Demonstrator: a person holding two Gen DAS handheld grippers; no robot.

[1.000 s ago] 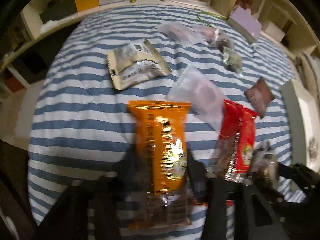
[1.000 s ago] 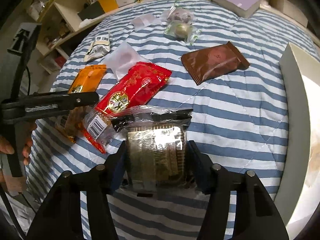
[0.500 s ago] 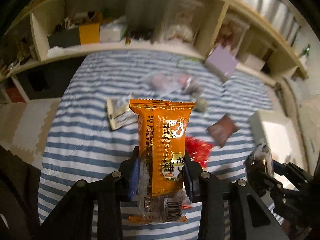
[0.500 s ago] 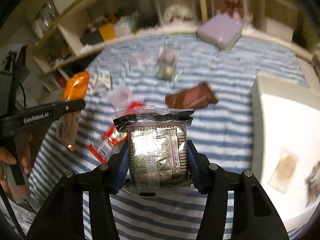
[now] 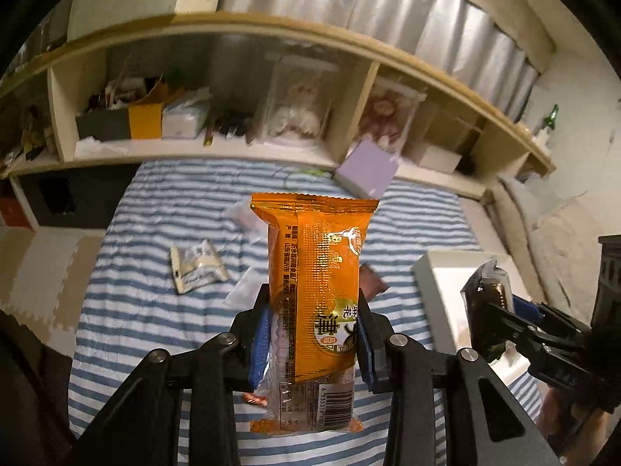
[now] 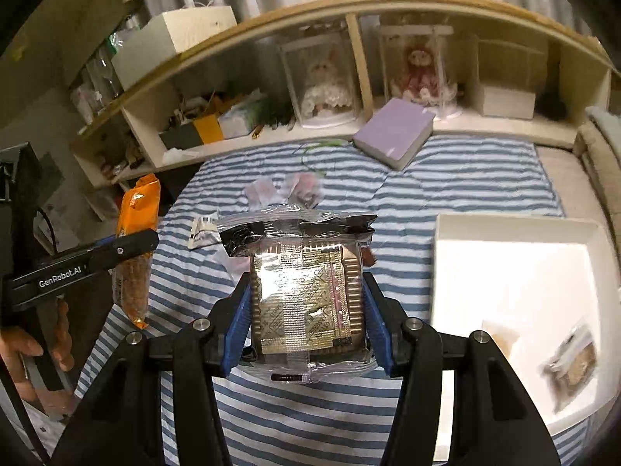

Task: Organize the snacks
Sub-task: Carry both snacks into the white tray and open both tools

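Both packets have risen off the striped bed, the left hand-held gripper (image 5: 312,343) clamped on the orange foil snack packet (image 5: 316,291) and the right hand-held gripper (image 6: 306,322) clamped on the clear-wrapped square biscuit pack (image 6: 304,291); transfer step, next lowering into the white rectangular tray (image 6: 504,229) right of it.

A lilac book (image 6: 394,134) lies on the striped bedspread (image 6: 446,186) below shelves (image 6: 361,70).

Dim, warm indoor light with dark fisheye corners bending the shelf (image 5: 271,27) into an arc. The white tray (image 6: 516,272) blows out bright (its contents smeared), and glare streaks the clear-wrapped snack (image 6: 306,291).

Glossy orange plastic wrapper (image 5: 314,272), shiny clear-and-foil packet (image 6: 306,291), matt striped quilted cloth (image 6: 465,186).
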